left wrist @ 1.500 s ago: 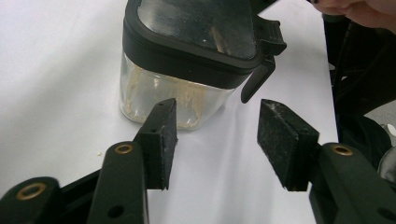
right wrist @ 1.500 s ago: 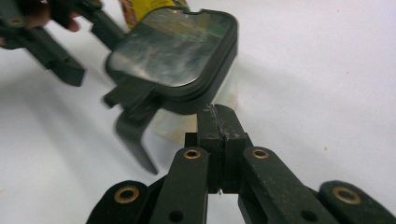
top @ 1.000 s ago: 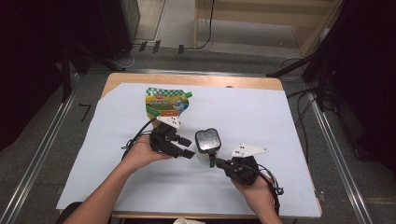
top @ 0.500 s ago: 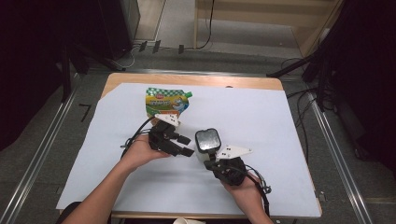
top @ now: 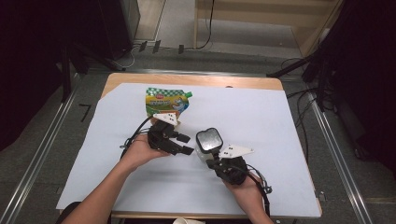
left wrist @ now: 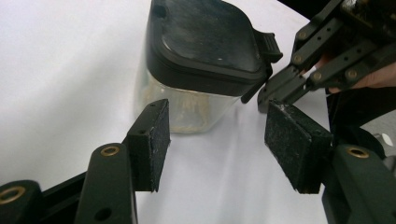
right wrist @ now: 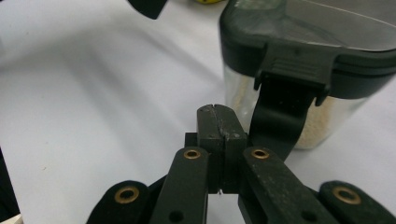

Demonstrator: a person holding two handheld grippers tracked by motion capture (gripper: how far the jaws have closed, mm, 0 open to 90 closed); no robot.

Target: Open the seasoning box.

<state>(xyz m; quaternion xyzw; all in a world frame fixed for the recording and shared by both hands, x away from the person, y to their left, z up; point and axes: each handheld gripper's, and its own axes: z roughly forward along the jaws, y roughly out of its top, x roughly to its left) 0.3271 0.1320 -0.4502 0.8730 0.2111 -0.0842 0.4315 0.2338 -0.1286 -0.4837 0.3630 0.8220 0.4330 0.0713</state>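
Observation:
A clear jar [top: 208,139] with a dark latched lid stands mid-table, with pale grains inside [left wrist: 187,109]. My left gripper [top: 186,144] lies just left of it, open, its pads [left wrist: 152,140] wide apart and short of the jar [left wrist: 205,51]. My right gripper [top: 210,161] points at the jar from the near side, its jaws shut with nothing between them [right wrist: 218,116]. Its tip sits beside the lid's hanging latch [right wrist: 280,121] of the jar [right wrist: 308,42]. The right gripper [left wrist: 264,98] also appears past the jar in the left gripper view.
A green and yellow spout pouch [top: 166,101] lies flat behind the left gripper. A white sheet [top: 280,121] covers the wooden table [top: 196,80]. Metal rails run along both sides, and cables lie on the floor beyond.
The right gripper has shifted left and closer to the jar. The left gripper and the jar stay where they were.

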